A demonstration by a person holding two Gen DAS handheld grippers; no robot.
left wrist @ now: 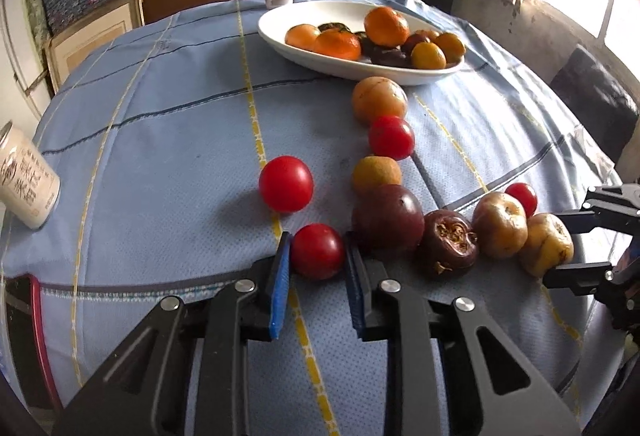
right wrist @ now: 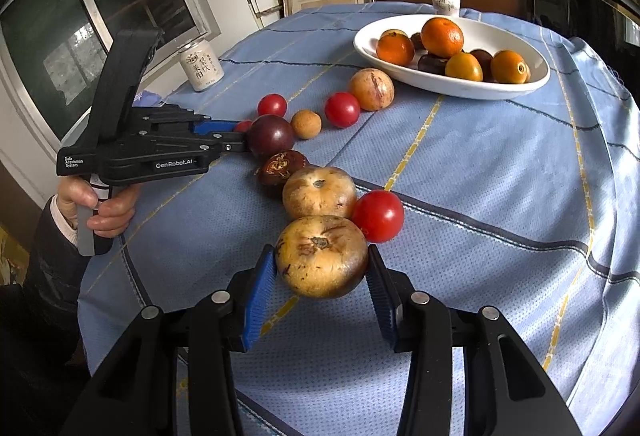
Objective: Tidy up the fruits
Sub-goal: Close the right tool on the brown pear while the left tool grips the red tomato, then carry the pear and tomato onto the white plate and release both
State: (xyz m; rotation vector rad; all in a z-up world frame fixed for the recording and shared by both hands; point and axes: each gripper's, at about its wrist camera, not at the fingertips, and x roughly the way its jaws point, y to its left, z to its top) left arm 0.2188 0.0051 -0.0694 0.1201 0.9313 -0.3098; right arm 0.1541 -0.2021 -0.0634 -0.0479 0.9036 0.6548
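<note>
Can (left wrist: 28, 183) cut by left edge; dark bowl fruits (left wrist: 386, 53) indistinct.

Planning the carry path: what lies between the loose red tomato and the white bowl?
Only bare blue tablecloth between tomato and bowl, in the left wrist view.

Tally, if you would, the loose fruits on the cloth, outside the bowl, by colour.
Red fruit: 4
Purple fruit: 2
Tan fruit: 4
Total: 10

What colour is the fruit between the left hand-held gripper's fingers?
Red: a small tomato-like fruit, clearest in the left wrist view.
</note>
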